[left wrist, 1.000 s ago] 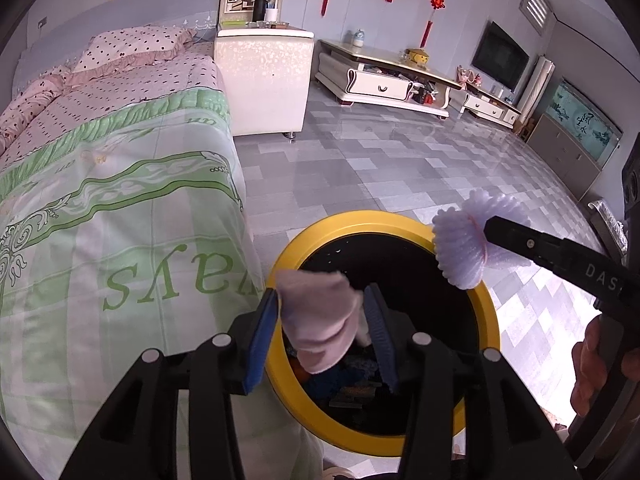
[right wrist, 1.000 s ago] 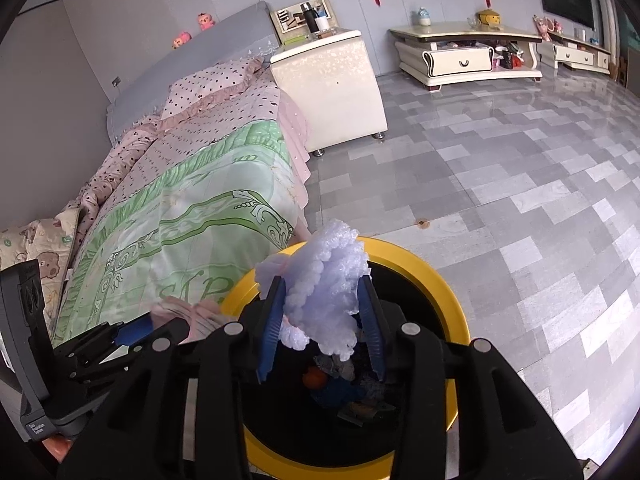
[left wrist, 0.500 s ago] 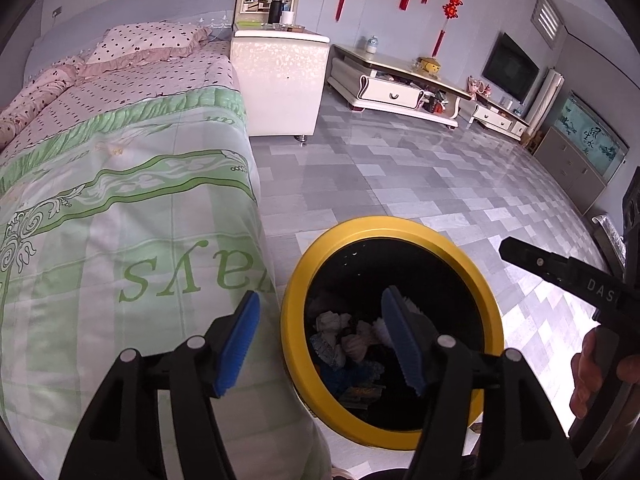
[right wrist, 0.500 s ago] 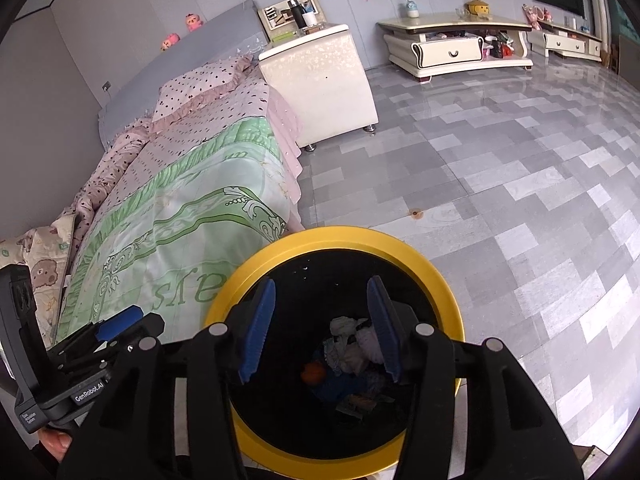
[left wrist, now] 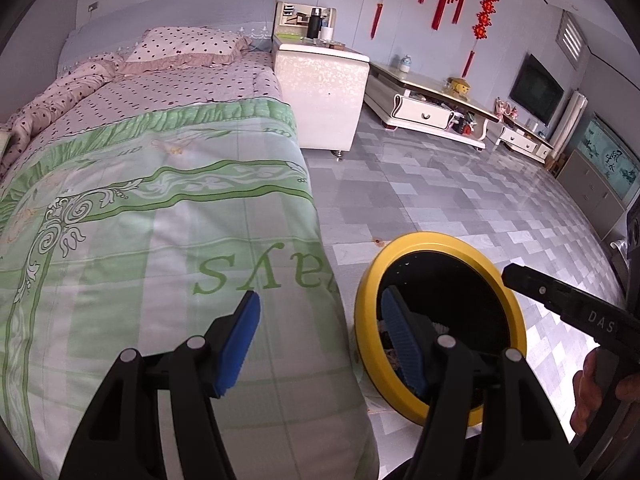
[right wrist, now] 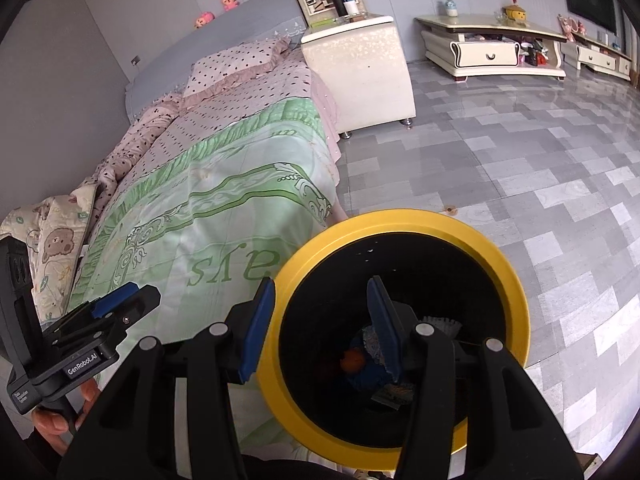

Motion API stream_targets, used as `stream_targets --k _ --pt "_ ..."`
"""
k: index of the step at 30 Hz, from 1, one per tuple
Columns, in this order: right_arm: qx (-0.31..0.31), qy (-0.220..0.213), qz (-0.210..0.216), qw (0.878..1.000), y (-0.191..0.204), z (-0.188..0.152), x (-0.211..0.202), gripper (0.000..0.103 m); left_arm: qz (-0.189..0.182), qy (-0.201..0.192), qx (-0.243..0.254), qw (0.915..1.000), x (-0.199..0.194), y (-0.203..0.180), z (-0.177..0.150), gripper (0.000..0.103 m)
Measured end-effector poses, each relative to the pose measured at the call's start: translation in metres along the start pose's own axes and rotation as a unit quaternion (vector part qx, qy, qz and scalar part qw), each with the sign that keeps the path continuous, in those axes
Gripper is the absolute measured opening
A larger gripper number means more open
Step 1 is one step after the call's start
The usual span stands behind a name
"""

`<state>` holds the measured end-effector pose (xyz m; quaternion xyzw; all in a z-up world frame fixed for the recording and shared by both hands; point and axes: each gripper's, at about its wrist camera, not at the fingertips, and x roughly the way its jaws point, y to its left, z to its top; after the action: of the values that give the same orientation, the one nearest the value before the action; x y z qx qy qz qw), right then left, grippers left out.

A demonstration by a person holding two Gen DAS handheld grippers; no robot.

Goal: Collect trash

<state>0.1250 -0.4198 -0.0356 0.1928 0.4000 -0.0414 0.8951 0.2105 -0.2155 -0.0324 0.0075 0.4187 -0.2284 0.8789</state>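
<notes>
Both grippers' jaws stand wide and empty over the yellow-rimmed black bin point(right wrist: 400, 224), seemingly holding crumpled trash point(right wrist: 360, 360).

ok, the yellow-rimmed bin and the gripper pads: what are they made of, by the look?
Bin: probably plastic; the smooth yellow rim has a soft, even sheen and the inner wall is plain black. Pads on the right gripper: likely rubber or soft plastic; matte blue with fine ribbing. The pads on the left gripper look the same.
</notes>
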Motion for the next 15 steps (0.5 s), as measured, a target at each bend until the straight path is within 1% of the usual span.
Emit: stream_targets --k 8,15 --pt "-0.038 0.014 0.028 0.999 0.064 -0.003 0.015 0.046 0.033 -0.017 -0.029 0.9989 -0.03 0.05 -0.006 0.06" --pt "-0.069 0.026 0.053 0.996 0.122 -0.01 0.03 0.046 0.061 -0.027 -0.065 0.9956 -0.052 0.099 -0.018 0.06"
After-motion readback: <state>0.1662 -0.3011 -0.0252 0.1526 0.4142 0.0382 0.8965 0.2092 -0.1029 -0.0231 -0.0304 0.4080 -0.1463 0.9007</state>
